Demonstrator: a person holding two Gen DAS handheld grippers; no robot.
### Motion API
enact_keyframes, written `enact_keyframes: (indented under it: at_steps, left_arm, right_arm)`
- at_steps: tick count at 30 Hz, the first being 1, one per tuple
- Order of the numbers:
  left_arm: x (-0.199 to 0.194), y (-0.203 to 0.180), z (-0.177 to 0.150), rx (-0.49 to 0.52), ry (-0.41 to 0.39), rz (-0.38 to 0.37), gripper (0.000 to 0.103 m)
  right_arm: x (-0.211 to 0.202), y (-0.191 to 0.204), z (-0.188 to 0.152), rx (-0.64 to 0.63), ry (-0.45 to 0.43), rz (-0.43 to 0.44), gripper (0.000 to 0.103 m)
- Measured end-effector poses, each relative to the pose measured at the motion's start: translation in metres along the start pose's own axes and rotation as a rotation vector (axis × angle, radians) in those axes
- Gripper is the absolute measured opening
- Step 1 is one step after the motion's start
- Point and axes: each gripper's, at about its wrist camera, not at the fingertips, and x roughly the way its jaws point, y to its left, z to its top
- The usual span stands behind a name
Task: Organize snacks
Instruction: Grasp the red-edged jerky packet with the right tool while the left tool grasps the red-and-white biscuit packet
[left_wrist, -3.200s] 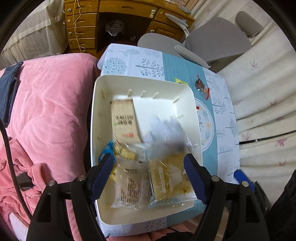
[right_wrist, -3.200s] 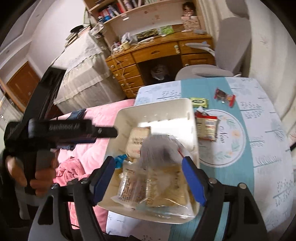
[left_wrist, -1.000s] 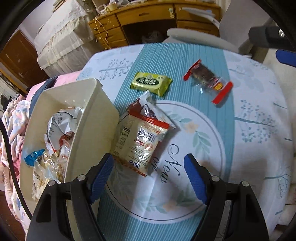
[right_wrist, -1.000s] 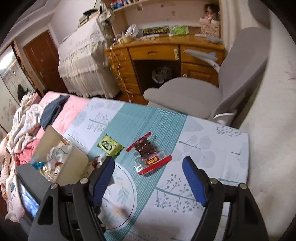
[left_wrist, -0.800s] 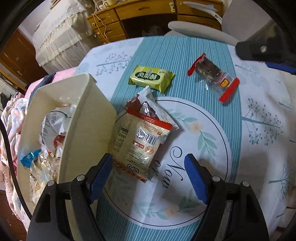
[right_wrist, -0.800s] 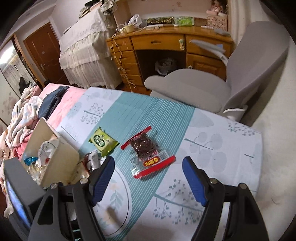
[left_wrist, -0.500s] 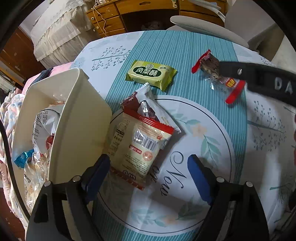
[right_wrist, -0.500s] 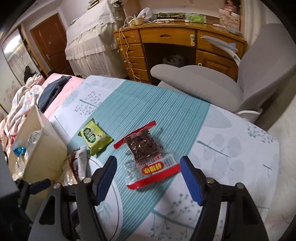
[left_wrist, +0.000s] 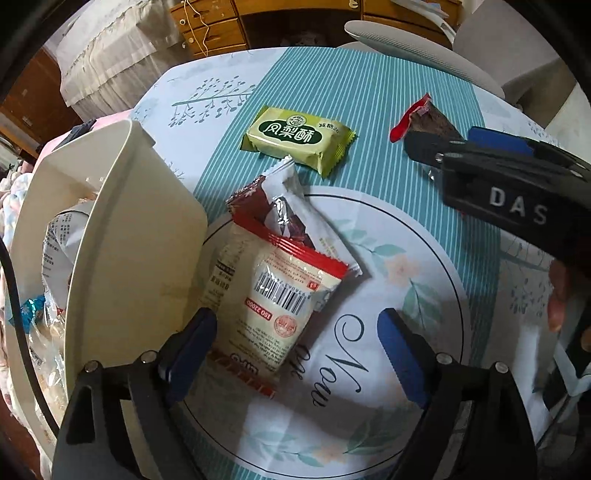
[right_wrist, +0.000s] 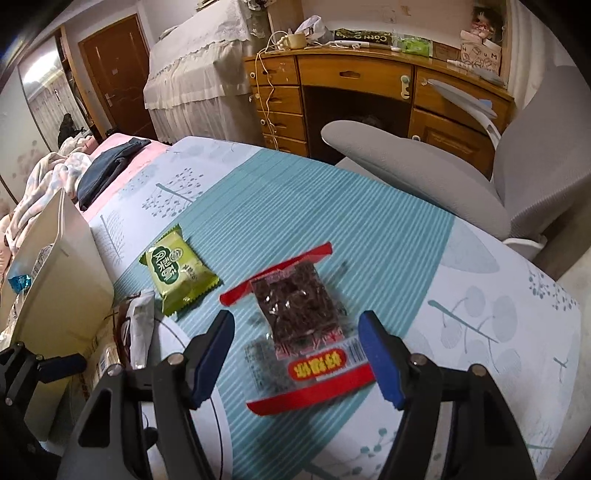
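Observation:
A white packet with red trim (left_wrist: 280, 280) lies on the tablecloth against the white bin (left_wrist: 129, 240). My left gripper (left_wrist: 295, 332) hovers open just over its lower end, the packet nearer the left finger and no pad pressing it. A clear packet of dark snack with red ends (right_wrist: 299, 306) lies flat on the teal stripes. My right gripper (right_wrist: 295, 343) stands open astride its near half, pads apart from it. A green packet (right_wrist: 177, 275) lies to its left, also the green packet (left_wrist: 295, 134) in the left wrist view. There the right gripper (left_wrist: 458, 144) covers most of the dark snack (left_wrist: 424, 118).
The white bin (right_wrist: 62, 273) holds several wrapped snacks and stands at the table's left edge beside a pink bed. A grey office chair (right_wrist: 424, 173) and a wooden desk (right_wrist: 354, 74) are behind the table. A hand (left_wrist: 557, 295) holds the right gripper.
Both grippers have come down closer to the table. The right one now straddles the dark snack and has entered the left wrist view. The left jaws stand slightly wider.

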Motion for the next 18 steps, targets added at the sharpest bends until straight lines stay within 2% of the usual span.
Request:
enact_keyframes:
  at_steps: [3, 5, 6, 7, 13, 18]
  left_arm:
    - [0.000, 0.001, 0.000, 0.003, -0.005, -0.012, 0.090]
    - [0.000, 0.000, -0.001, 0.008, -0.009, -0.015, 0.091]
    - [0.000, 0.001, -0.001, 0.006, -0.009, -0.020, 0.091]
    - [0.000, 0.000, -0.001, 0.010, -0.008, -0.022, 0.091]
    - [-0.004, 0.000, -0.007, 0.017, -0.035, -0.021, 0.086]
    - [-0.010, 0.004, -0.017, 0.041, -0.076, -0.016, 0.073]
  right_arm:
    - [0.004, 0.004, 0.003, -0.019, -0.008, -0.001, 0.070]
    - [0.006, 0.006, 0.004, -0.033, -0.005, 0.007, 0.063]
    - [0.007, 0.007, 0.005, -0.045, -0.003, -0.003, 0.053]
    - [0.009, 0.008, 0.005, -0.052, 0.008, -0.014, 0.049]
    - [0.005, 0.010, 0.004, -0.064, 0.021, 0.004, 0.044]
    - [-0.001, 0.006, -0.003, -0.075, 0.051, 0.028, 0.044]
